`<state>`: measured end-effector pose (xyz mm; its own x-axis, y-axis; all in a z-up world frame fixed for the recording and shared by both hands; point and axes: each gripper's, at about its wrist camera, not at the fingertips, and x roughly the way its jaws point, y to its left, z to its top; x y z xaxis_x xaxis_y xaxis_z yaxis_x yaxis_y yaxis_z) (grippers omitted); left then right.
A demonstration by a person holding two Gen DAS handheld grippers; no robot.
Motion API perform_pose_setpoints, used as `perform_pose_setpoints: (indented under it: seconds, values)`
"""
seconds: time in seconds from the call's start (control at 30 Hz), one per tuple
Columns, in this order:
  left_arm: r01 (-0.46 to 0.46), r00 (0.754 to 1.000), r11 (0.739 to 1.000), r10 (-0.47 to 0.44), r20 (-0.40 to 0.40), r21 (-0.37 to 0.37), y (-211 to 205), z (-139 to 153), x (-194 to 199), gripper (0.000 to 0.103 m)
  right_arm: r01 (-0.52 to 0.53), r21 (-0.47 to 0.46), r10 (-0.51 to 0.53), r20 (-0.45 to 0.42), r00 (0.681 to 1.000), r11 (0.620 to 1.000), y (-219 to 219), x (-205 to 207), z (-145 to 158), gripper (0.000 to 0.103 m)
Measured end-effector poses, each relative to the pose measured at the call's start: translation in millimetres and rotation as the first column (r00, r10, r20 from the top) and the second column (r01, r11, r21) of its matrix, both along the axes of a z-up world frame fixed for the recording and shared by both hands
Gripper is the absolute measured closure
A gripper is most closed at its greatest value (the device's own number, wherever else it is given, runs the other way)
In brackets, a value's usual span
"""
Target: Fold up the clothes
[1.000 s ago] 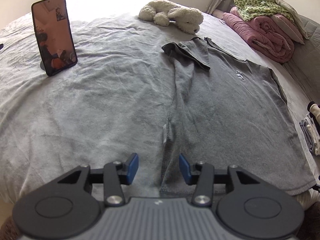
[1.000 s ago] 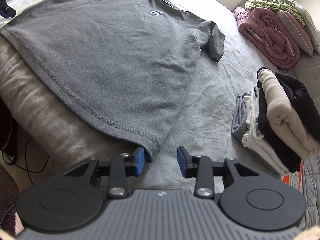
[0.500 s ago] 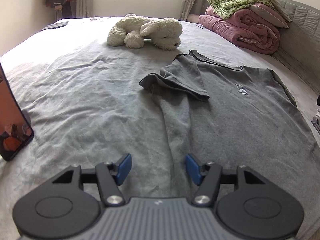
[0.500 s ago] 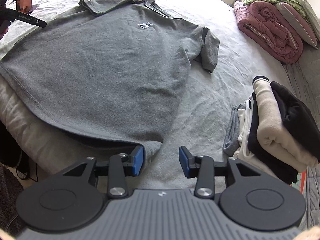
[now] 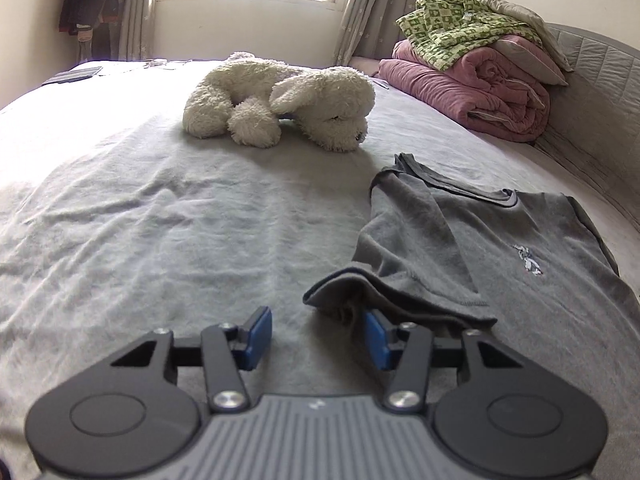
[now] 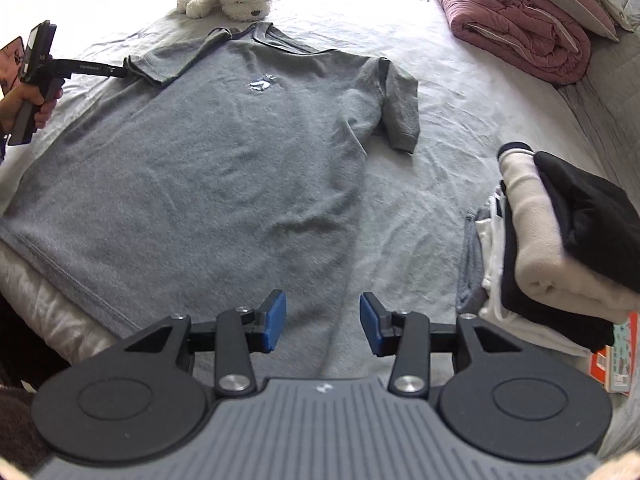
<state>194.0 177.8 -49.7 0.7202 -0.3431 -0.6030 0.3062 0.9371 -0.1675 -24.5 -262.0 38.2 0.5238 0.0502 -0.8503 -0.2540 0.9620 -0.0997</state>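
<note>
1. Grey T-shirt (image 6: 208, 168) lies face-up and flat on the bed (image 5: 160, 232), collar toward the plush dog (image 5: 280, 108), hem at the near edge of the mattress.
2. Left gripper (image 5: 316, 334) – fingers spread wide, at the folded-over left sleeve (image 5: 400, 296). The right-hand pad looks to be touching or tucked under the sleeve's cuff; nothing pinched yet.
3. Right gripper (image 6: 322, 322) – fingers spread, holding nothing, low over the shirt's right lower side near the hem.
4. Risk: the sleeve cuff is doubled and puffed up. Closing now could catch only the top layer, or the bed sheet with it, and the fold would drag crooked.
5. Risk: the two grippers are well apart on the garment. If they lift unevenly the side fold will likely skew, and the hem could slide off the bed edge, since it already lies at the drop.
6. Risk: the right sleeve (image 6: 400, 112) sticks out sideways and may bunch under a fold.
7. Around: stack of folded clothes (image 6: 560, 248) near the right gripper – a wide swing could knock it. Rolled pink quilt (image 5: 472, 92) at the headboard, well apart. The plush dog is just beyond the collar, not in the way.
</note>
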Motion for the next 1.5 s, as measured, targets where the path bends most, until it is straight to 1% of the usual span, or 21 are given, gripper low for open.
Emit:
perform_pose_setpoints:
  seconds: [0.03, 0.07, 0.13, 0.2, 0.27, 0.33, 0.43, 0.5, 0.57, 0.67, 0.7, 0.73, 0.77, 0.8, 0.83, 0.9, 1.07, 1.13, 1.23, 1.37, 1.5]
  values:
    - [0.018, 1.0, 1.0, -0.018, 0.006, -0.015, 2, -3, 3, 0.061, -0.009, 0.03, 0.009, -0.004, 1.0, 0.999, 7, 9, -4, 0.059]
    - [0.032, 0.999, 0.999, -0.032, 0.01, -0.035, 4, -6, 6, 0.062, -0.016, 0.055, 0.016, -0.007, 1.0, 0.998, 13, 15, -8, 0.059]
    - [0.055, 0.998, 0.995, -0.054, 0.017, -0.081, 8, -12, 11, 0.065, -0.025, 0.142, 0.027, -0.013, 1.0, 0.99, 31, 40, -19, 0.059]
    - [0.06, 0.998, 0.986, -0.059, 0.014, -0.156, 15, -14, 13, 0.077, -0.026, 0.239, 0.032, -0.021, 0.999, 0.971, 50, 67, -30, 0.059]
    - [0.057, 0.998, 0.97, -0.057, 0.005, -0.237, 23, -17, 15, 0.087, -0.021, 0.343, 0.036, -0.037, 0.999, 0.939, 70, 98, -44, 0.059]
    - [0.046, 0.999, 0.955, -0.05, -0.005, -0.293, 29, -18, 17, 0.09, -0.007, 0.448, 0.039, -0.063, 0.997, 0.894, 95, 131, -61, 0.059]
    - [0.036, 0.999, 0.935, -0.043, -0.01, -0.354, 35, -16, 18, 0.091, 0.024, 0.567, 0.039, -0.1, 0.994, 0.823, 135, 182, -83, 0.059]
    - [0.028, 0.999, 0.93, -0.041, -0.027, -0.366, 37, -16, 20, 0.091, 0.055, 0.641, 0.026, -0.117, 0.993, 0.766, 153, 208, -93, 0.059]
    - [0.024, 0.998, 0.927, -0.041, -0.039, -0.375, 39, -16, 21, 0.091, 0.09, 0.714, 0.011, -0.136, 0.991, 0.695, 166, 231, -100, 0.059]
    - [0.014, 0.998, 0.917, -0.038, -0.053, -0.398, 45, -15, 22, 0.092, 0.142, 0.782, -0.024, -0.16, 0.987, 0.607, 170, 252, -109, 0.059]
    - [0.01, 0.998, 0.914, -0.036, -0.055, -0.406, 46, -15, 22, 0.092, 0.162, 0.799, -0.038, -0.171, 0.984, 0.579, 169, 257, -112, 0.065]
    - [0.008, 0.998, 0.911, -0.034, -0.056, -0.412, 48, -15, 22, 0.092, 0.181, 0.815, -0.052, -0.183, 0.982, 0.55, 168, 261, -116, 0.075]
    - [0.006, 0.998, 0.91, -0.033, -0.057, -0.414, 49, -14, 21, 0.092, 0.2, 0.824, -0.063, -0.197, 0.978, 0.531, 166, 265, -118, 0.081]
    - [0.004, 0.998, 0.91, -0.031, -0.057, -0.415, 50, -14, 21, 0.092, 0.212, 0.83, -0.071, -0.205, 0.976, 0.516, 164, 269, -118, 0.095]
    - [0.002, 0.998, 0.91, -0.028, -0.057, -0.415, 50, -13, 21, 0.092, 0.208, 0.836, -0.071, -0.2, 0.977, 0.508, 164, 273, -117, 0.096]
    - [-0.004, 0.998, 0.913, -0.02, -0.055, -0.408, 50, -12, 21, 0.093, 0.178, 0.835, -0.075, -0.163, 0.984, 0.52, 166, 279, -106, 0.096]
    - [-0.043, 0.998, 0.915, 0.02, -0.061, -0.401, 57, -11, 21, 0.095, 0.081, 0.825, -0.061, -0.056, 0.997, 0.559, 186, 315, -59, 0.096]
    - [-0.046, 0.997, 0.908, 0.019, -0.068, -0.417, 61, -12, 21, 0.095, 0.044, 0.811, -0.047, -0.021, 0.999, 0.583, 202, 333, -40, 0.096]
    - [-0.039, 0.998, 0.91, 0.015, -0.063, -0.412, 60, -12, 21, 0.095, -0.014, 0.783, -0.009, 0.025, 1.0, 0.622, 229, 352, -23, 0.096]
    - [-0.046, 0.998, 0.912, 0.021, -0.066, -0.407, 60, -14, 22, 0.094, -0.072, 0.729, 0.052, 0.05, 0.997, 0.681, 265, 373, -18, 0.096]
    - [-0.054, 0.996, 0.914, 0.022, -0.083, -0.401, 62, -13, 21, 0.095, -0.079, 0.679, 0.076, 0.034, 0.997, 0.73, 291, 389, -34, 0.096]
